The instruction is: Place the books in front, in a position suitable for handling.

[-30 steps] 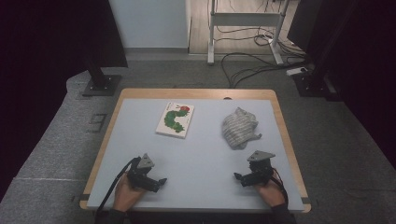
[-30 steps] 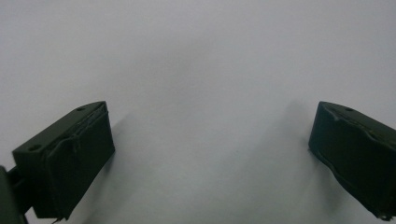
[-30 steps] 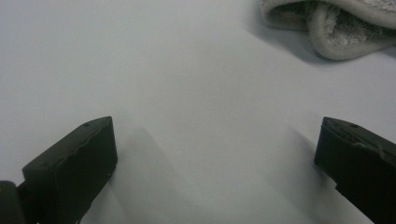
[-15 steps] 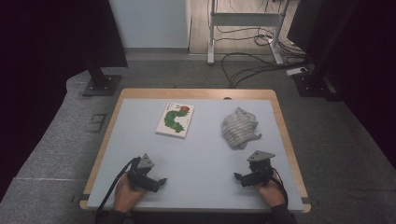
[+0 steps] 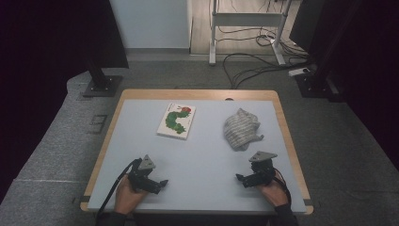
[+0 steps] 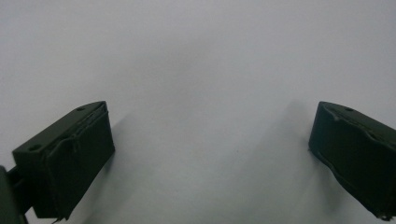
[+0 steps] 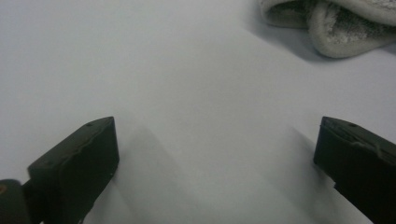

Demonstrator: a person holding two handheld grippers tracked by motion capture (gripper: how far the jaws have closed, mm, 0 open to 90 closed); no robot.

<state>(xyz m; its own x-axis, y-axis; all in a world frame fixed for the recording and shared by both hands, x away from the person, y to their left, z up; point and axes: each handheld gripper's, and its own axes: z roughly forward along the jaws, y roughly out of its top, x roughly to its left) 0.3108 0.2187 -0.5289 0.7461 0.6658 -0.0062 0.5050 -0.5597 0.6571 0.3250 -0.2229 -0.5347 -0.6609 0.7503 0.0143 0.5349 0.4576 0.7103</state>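
Observation:
A picture book (image 5: 176,120) with a green caterpillar on its white cover lies flat at the back left of the table. A crumpled grey-and-white cloth (image 5: 240,128) lies at the back right; its edge (image 7: 327,25) reaches into the top of the right gripper view. My left gripper (image 5: 161,184) rests near the front left, jaws wide apart over bare table (image 6: 205,93), holding nothing. My right gripper (image 5: 241,179) rests near the front right, also open and empty, with the cloth a short way beyond it.
The pale grey table top (image 5: 202,155) has a wooden rim (image 5: 291,146). Beyond the table stand a black stand base (image 5: 99,84), a white desk frame (image 5: 244,28) and loose cables (image 5: 254,63) on grey carpet.

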